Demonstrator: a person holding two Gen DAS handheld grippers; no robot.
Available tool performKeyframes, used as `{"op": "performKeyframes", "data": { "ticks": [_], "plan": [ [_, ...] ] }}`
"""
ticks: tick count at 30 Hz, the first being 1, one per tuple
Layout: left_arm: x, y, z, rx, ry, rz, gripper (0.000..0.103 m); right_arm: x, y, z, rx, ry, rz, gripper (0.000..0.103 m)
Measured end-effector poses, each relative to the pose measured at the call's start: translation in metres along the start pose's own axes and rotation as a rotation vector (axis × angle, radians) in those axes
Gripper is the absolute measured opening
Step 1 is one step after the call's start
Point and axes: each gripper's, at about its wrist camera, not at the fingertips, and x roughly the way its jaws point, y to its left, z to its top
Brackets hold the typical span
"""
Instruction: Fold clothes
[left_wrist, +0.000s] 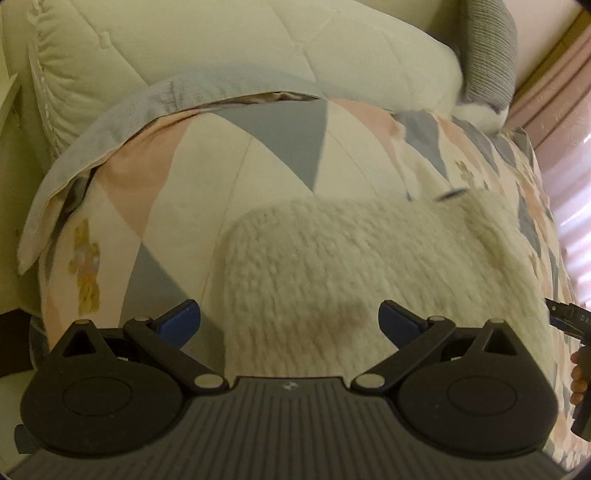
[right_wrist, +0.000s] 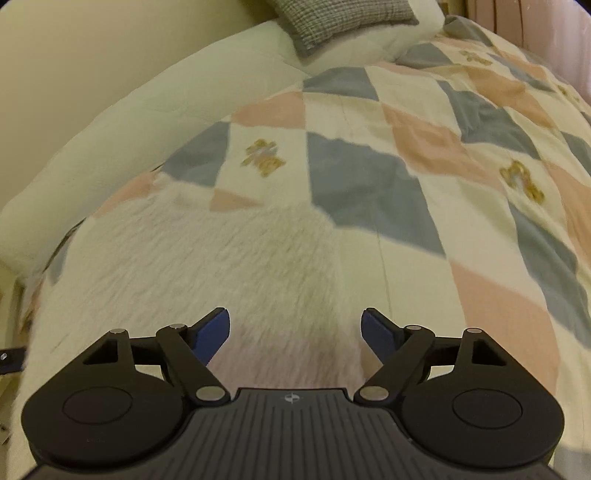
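A cream fleecy garment (left_wrist: 351, 266) lies flat on the patchwork bedspread (left_wrist: 207, 192), folded into a rough rectangle. My left gripper (left_wrist: 290, 321) hovers open just above its near part, blue fingertips wide apart with nothing between them. In the right wrist view the same fleecy garment (right_wrist: 207, 258) fills the lower left, over the bedspread (right_wrist: 461, 206). My right gripper (right_wrist: 295, 334) is open above the garment's right edge and holds nothing. At the right edge of the left wrist view, the other gripper's tip (left_wrist: 567, 317) and a hand (left_wrist: 579, 376) show.
A cream quilted duvet (left_wrist: 192, 48) is bunched along the back of the bed, with a grey pillow (left_wrist: 487, 55) beyond it. The grey checked pillow (right_wrist: 340, 22) sits at the top of the right view. Pink curtains (left_wrist: 557, 99) hang at the far right. A wall (right_wrist: 92, 55) borders the bed.
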Motion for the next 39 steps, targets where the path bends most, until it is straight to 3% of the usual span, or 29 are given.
{"op": "performKeyframes", "data": {
  "ticks": [4, 8, 10, 11, 12, 13, 15, 18, 25, 30, 35, 39],
  "plan": [
    [0.024, 0.011, 0.011, -0.057, 0.003, -0.034, 0.102, 0.036, -0.016, 0.017, 0.048, -0.003, 0.005, 0.081],
    [0.034, 0.006, 0.018, -0.044, -0.039, -0.051, 0.101, 0.063, -0.020, 0.022, 0.076, 0.006, 0.042, 0.081],
    [0.034, 0.000, 0.021, -0.033, -0.055, -0.068, 0.086, 0.068, -0.015, 0.020, 0.063, 0.017, 0.081, 0.056],
    [0.033, -0.005, 0.022, -0.014, -0.059, -0.075, 0.079, 0.070, -0.012, 0.020, 0.052, 0.040, 0.087, 0.029],
    [0.031, -0.009, 0.023, 0.004, -0.063, -0.082, 0.060, 0.068, -0.008, 0.018, 0.034, 0.050, 0.079, 0.014],
    [0.029, -0.013, 0.023, 0.019, -0.064, -0.085, 0.046, 0.063, -0.005, 0.017, 0.014, 0.038, 0.079, 0.013],
    [0.021, -0.020, 0.023, 0.051, -0.070, -0.080, 0.033, 0.044, -0.001, 0.014, -0.005, -0.010, 0.096, 0.010],
    [-0.004, -0.023, 0.022, 0.054, -0.098, -0.102, 0.020, -0.004, -0.005, 0.009, 0.021, -0.114, 0.119, 0.009],
    [-0.122, -0.057, 0.016, 0.144, -0.273, -0.166, 0.018, -0.138, -0.031, 0.003, 0.112, -0.365, 0.156, 0.008],
    [-0.230, -0.112, -0.027, 0.271, -0.431, -0.278, 0.018, -0.246, -0.046, -0.001, 0.136, -0.567, 0.173, 0.008],
    [-0.336, -0.166, -0.071, 0.398, -0.586, -0.389, 0.018, -0.363, -0.080, -0.040, 0.150, -0.745, 0.181, 0.008],
    [-0.392, -0.203, -0.156, 0.452, -0.587, -0.469, 0.018, -0.440, -0.124, -0.101, 0.191, -0.805, 0.145, 0.008]
  ]
}}
